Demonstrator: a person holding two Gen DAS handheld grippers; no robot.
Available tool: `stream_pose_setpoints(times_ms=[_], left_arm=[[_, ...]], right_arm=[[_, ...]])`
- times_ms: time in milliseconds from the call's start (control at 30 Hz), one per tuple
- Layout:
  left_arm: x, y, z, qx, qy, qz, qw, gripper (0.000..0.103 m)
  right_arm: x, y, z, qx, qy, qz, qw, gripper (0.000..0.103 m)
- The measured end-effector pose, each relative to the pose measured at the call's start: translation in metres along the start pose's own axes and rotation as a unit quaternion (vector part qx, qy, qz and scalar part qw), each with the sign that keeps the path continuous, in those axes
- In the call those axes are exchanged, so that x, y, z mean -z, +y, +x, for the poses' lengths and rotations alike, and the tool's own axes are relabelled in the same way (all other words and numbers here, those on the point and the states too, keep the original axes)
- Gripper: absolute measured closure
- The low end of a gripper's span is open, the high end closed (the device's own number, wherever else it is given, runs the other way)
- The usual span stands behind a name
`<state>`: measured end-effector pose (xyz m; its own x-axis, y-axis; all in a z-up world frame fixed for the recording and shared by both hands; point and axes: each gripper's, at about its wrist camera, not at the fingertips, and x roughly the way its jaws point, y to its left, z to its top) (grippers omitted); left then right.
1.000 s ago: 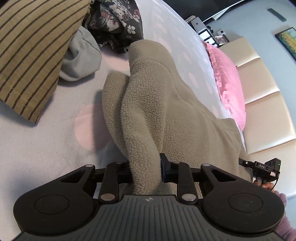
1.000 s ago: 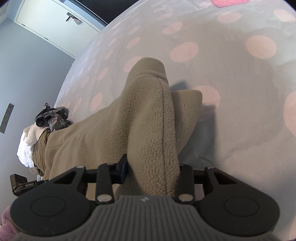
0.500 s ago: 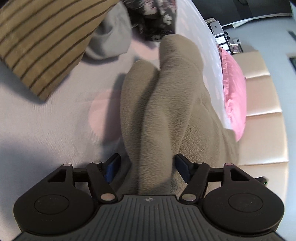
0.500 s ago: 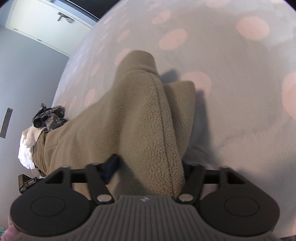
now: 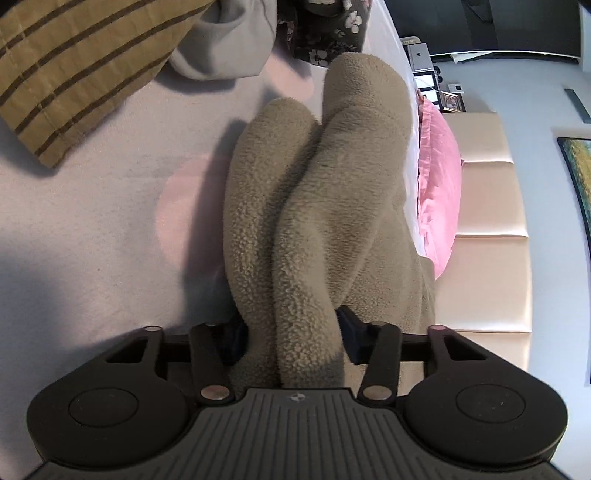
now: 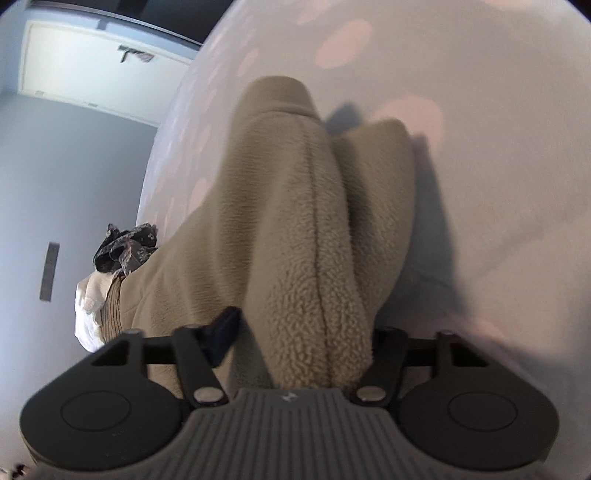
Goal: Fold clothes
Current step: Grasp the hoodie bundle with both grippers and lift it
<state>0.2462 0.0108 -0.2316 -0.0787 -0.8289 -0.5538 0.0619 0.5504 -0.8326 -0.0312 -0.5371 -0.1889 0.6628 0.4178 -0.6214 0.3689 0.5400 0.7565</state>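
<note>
A beige fleece garment (image 5: 314, 206) lies bunched in thick folds on the bed. My left gripper (image 5: 291, 336) has its jaws spread wide, with a fold of the fleece lying loosely between them. In the right wrist view the same fleece (image 6: 295, 221) runs out from between the spread jaws of my right gripper (image 6: 299, 336). The fingertips of both grippers are mostly hidden by the fabric.
The bed has a white sheet with pink dots (image 6: 498, 147). A striped tan pillow (image 5: 74, 66), a grey garment (image 5: 225, 48) and a dark floral garment (image 5: 325, 26) lie past the fleece. A pink pillow (image 5: 439, 192) leans by the cream headboard (image 5: 487, 229).
Both grippers were shut on the fleece one second ago and have opened since. The fleece has slumped down onto the bed between the jaws.
</note>
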Motion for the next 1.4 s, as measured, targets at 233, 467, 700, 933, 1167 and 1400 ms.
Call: stream_pose_setpoints(times_ms=[233, 467, 700, 933, 1167, 1400], left_arm=[[0.005, -0.025, -0.011, -0.024, -0.026, 0.054, 0.9979, 0.074], [0.016, -0.049, -0.02, 0.001, -0.045, 0.092, 0.9948, 0.077], [0.027, -0.093, -0.006, 0.028, -0.037, 0.124, 0.9912, 0.077], [0.032, -0.144, 0.032, 0.044, -0.021, 0.157, 0.9864, 0.078], [0.038, -0.204, 0.131, 0.063, 0.018, 0.168, 0.9836, 0.078], [0.043, -0.279, 0.248, 0.104, 0.037, 0.184, 0.9767, 0.078]], right_arm=[[-0.002, 0.044, -0.02, 0.022, -0.036, -0.061, 0.997, 0.061], [0.006, 0.082, -0.062, 0.023, -0.068, -0.113, 0.991, 0.062], [0.004, 0.092, -0.116, 0.038, -0.104, -0.127, 0.986, 0.062], [-0.005, 0.075, -0.178, 0.061, -0.133, -0.127, 0.981, 0.062], [-0.035, 0.027, -0.253, 0.112, -0.179, -0.107, 0.972, 0.062], [-0.096, -0.012, -0.341, 0.17, -0.249, -0.123, 0.946, 0.062]])
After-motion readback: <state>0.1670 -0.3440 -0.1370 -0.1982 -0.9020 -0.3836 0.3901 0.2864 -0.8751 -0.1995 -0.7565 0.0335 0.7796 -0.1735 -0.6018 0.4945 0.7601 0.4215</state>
